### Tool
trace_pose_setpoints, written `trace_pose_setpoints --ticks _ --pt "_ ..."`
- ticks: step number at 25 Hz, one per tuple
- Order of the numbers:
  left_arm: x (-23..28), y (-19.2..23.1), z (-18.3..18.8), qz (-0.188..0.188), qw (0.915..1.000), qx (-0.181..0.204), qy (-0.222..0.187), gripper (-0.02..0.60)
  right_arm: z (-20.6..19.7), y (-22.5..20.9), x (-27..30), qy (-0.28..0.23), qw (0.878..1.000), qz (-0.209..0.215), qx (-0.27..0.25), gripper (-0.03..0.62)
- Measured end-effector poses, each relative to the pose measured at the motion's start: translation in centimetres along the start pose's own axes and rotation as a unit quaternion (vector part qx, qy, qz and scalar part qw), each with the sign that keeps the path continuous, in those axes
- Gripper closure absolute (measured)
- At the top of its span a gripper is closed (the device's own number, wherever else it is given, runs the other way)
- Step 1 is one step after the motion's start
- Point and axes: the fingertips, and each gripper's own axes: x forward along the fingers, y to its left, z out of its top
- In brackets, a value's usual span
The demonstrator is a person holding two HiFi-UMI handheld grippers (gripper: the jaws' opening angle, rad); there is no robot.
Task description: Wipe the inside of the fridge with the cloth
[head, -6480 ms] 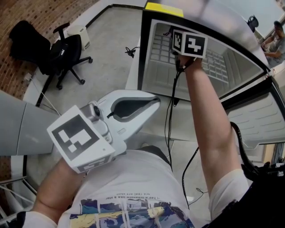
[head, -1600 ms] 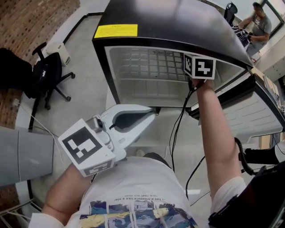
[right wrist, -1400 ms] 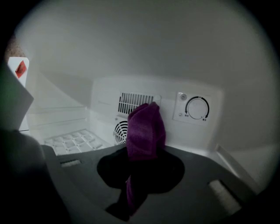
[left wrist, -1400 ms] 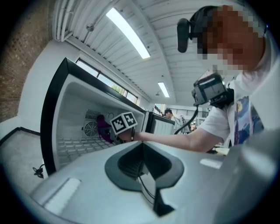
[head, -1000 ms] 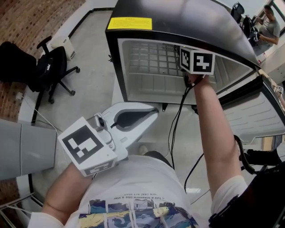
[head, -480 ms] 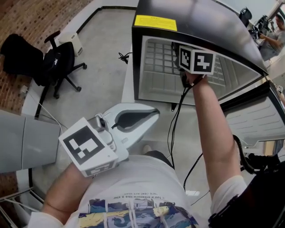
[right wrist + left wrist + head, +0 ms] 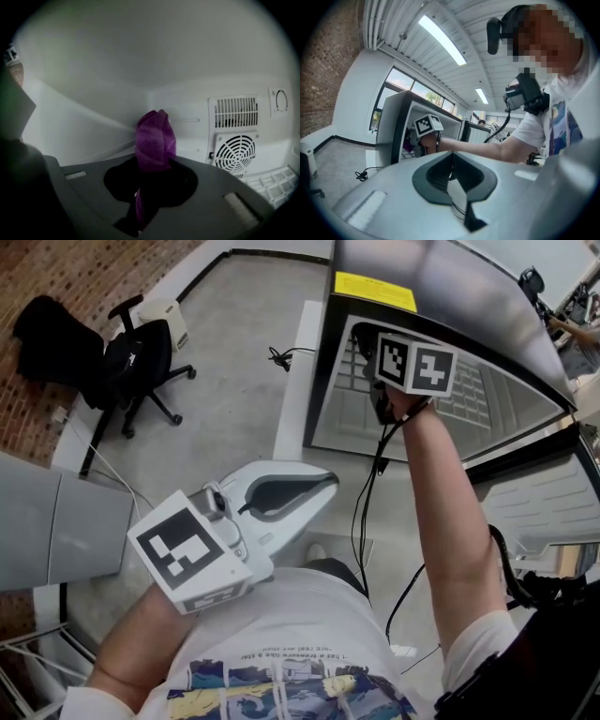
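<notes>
The black fridge [image 7: 441, 282] stands open with its white inside [image 7: 487, 418] showing. My right gripper [image 7: 152, 161] is shut on the purple cloth [image 7: 154, 138] and reaches into the fridge at its upper left. In the right gripper view the cloth's tip is at the corner where the left wall meets the back wall. The right gripper's marker cube [image 7: 415, 365] sits at the fridge mouth. My left gripper [image 7: 321, 484] is shut and empty. It is held outside the fridge, in front of the person's torso. From the left gripper [image 7: 451, 161] view I see the fridge [image 7: 389, 126] and the right arm.
The back wall carries a vent grille [image 7: 233, 111], a round fan grille [image 7: 234, 152] and a dial [image 7: 281, 100]. A wire shelf [image 7: 473, 395] lies inside. The open fridge door [image 7: 548, 507] hangs at the right. An office chair [image 7: 131, 357] and a floor cable [image 7: 279, 357] are at the left.
My right gripper has moved leftward inside the fridge with the cloth, from right of the middle to the left side. The left gripper has stayed where it was.
</notes>
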Motion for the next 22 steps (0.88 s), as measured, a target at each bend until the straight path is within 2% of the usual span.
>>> trace_pose_setpoints --ticks 7,11,17,22 --pt "-1.8 0.2 -0.3 0.006 1.0 -0.006 0.003 0.575 0.5 2.4 0.2 -0.018 0.995 0.04 0.085 0.54" --pt "-2.2 -0.4 -0.1 -0.003 1.0 0.003 0.003 0.575 0.8 2.5 -0.6 -0.031 0.993 0.042 0.103 0.54" --pt "-1.6 -1.6 0.1 -0.028 0.9995 0.011 0.0 0.575 1.6 -0.3 -4.2 -0.053 0.995 0.001 0.09 0.54" --pt "0.6 -3.9 0.2 -0.079 0.9967 0.02 -0.009 0.575 2.3 -4.5 -8.8 -0.071 0.993 -0.048 0.075 0.54"
